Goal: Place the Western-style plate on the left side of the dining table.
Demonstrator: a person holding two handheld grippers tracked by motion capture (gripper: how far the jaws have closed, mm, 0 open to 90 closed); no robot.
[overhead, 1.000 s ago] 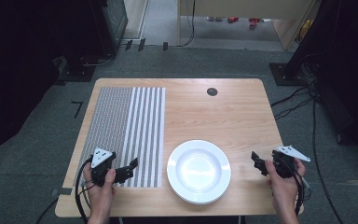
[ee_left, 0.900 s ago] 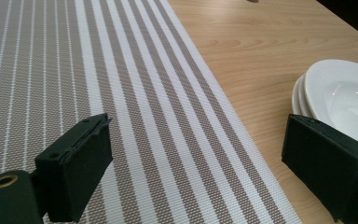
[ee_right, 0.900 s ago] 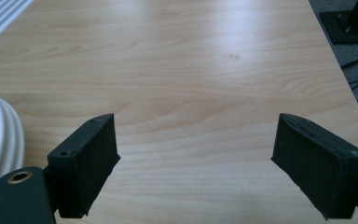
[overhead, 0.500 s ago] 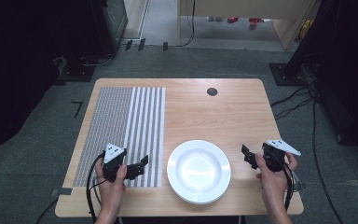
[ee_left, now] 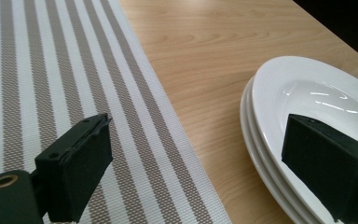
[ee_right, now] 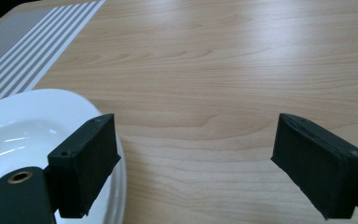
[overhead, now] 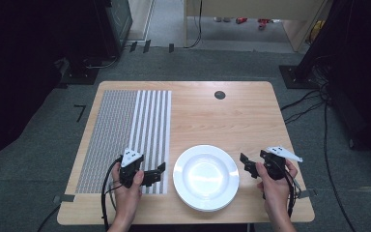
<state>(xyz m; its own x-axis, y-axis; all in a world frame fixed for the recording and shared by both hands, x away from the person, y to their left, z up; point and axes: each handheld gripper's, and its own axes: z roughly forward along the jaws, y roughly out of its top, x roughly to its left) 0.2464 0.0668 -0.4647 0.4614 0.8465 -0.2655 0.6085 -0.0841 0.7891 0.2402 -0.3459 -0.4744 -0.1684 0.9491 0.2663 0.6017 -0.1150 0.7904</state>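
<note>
Dim room, grey carpeted floor, cables trailing off to the right; a pale wood worktop [overhead: 232, 121] carries a striped placemat [overhead: 125, 130] along its left edge and a stack of white plates [overhead: 206, 177] near the middle of the near edge. High view: left gripper [overhead: 155, 174] sits over the mat's near right corner, just beside the stack's left rim; right gripper [overhead: 245, 164] sits just beside the right rim, toward the near right corner. Both held low, pointing inward at the stack. Left gripper view: jaws spread wide, one over the mat stripes, the other over the plate rim; three stacked rims can be counted here. Right gripper view: jaws spread, nothing between them but bare wood, the stack's edge behind the left jaw. Judgement: a two-sided lift of a plate looks likely. To do it well, bring each jaw pair level with the top rim alone and close evenly on both sides, so the lower plates stay put.
</note>
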